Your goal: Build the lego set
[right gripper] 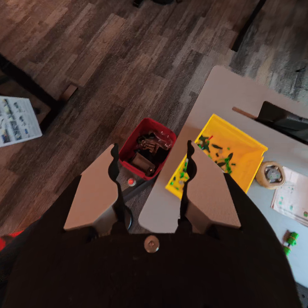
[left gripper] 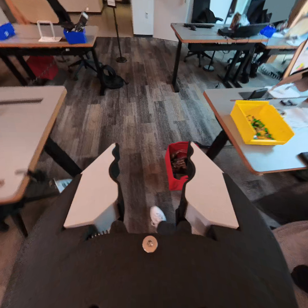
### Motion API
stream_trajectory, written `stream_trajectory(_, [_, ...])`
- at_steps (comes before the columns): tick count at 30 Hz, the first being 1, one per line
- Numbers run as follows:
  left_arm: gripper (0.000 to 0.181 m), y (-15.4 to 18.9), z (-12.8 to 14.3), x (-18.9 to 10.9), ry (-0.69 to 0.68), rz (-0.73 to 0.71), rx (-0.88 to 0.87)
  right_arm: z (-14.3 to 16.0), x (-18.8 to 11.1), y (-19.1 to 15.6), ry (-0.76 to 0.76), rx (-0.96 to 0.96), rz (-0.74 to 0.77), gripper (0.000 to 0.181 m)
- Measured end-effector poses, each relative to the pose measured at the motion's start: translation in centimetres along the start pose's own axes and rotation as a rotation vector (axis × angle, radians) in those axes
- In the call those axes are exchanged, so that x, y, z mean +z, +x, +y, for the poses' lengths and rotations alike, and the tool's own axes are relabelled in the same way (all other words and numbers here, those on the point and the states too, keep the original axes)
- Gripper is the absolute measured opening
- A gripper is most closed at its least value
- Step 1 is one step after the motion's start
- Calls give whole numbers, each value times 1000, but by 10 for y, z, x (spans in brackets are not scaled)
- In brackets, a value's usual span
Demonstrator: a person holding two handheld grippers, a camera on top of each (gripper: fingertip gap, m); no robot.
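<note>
A yellow bin [left gripper: 281, 128] with green lego pieces sits on a grey table [left gripper: 260, 158] at the right. It also shows in the right wrist view [right gripper: 246, 160], right of my right gripper's tips. A small green lego build [right gripper: 290, 240] and an instruction sheet [right gripper: 293, 198] lie on that table. My left gripper [left gripper: 152, 146] is open and empty, held high over the floor. My right gripper [right gripper: 151, 146] is open and empty, above the table's corner.
A red bin [right gripper: 147, 146] with dark pieces and clear bags stands on the carpet beside the table; it shows behind my left gripper's right finger [left gripper: 171, 168]. A tape roll [right gripper: 270, 175], a printed booklet [right gripper: 16, 120], other desks [left gripper: 25, 133] and a white shoe [left gripper: 157, 215] are around. Some 60 cm of space lies between my two pairs of fingers.
</note>
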State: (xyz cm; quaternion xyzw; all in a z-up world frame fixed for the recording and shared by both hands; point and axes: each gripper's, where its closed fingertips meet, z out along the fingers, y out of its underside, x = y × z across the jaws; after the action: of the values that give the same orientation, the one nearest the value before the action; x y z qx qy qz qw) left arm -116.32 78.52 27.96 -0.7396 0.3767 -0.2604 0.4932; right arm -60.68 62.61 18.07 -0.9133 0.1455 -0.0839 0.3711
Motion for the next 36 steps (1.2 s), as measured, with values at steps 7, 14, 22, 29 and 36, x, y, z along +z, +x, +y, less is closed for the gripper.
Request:
stream_trajectory(7, [81,-105,-100,244,-39,238,273,-103,68,-3,-71,86,124,82])
stream_trajectory(14, [87,-147,-141,392,-1,433,153,-169,83,24,-140,126,336,85])
stream_trajectory(22, [83,-205,-145,568,-92,691,210,-207,165,9,-113,431,433,85])
stream_trajectory(29, [80,-183,-243,703,-125,960,316,-246,268,-42,44,725,482,84])
stream_trajectory(36, [82,-119,-298,857,-84,1077,366,-264,300,49,117,736,719,80])
